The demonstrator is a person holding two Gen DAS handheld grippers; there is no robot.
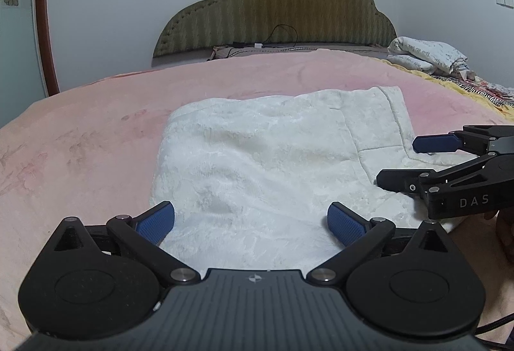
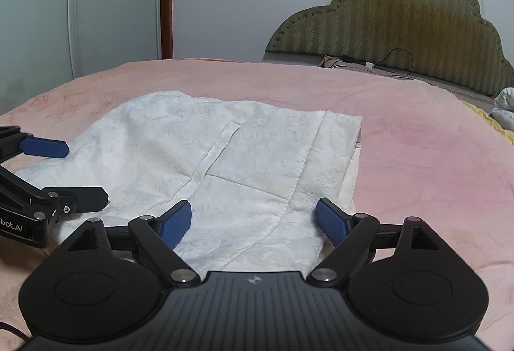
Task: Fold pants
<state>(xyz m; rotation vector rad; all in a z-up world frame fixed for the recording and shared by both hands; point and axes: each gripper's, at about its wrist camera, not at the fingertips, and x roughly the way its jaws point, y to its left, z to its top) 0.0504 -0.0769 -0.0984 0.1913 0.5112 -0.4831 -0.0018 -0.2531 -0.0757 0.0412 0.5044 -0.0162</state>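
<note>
Left gripper (image 1: 250, 224): we see the jaws spread wide, blue pads (image 1: 155, 222) clear on both sides, nothing clamped. The white pants (image 1: 257, 158) lie under and between the fingers at the near edge; we can't tell whether the tips touch the fabric.

Right gripper (image 2: 253, 220): jaws also well apart, not quite as wide as the left, nothing pinched. Its pads (image 2: 175, 222) sit over the near hem of the pants (image 2: 225, 158), with the stitched seam running up between them. From the left wrist view we see the right gripper (image 1: 398, 161) side-on at the pants' right edge, fingers parted one above the other.

The pants are folded into a rough rectangle, flat on the pink blanket (image 1: 80, 142), near the bed's front edge. The olive headboard (image 1: 273, 4) stands well behind. A rumpled printed quilt (image 1: 427, 55) sits at far right, apart from the pants.
</note>
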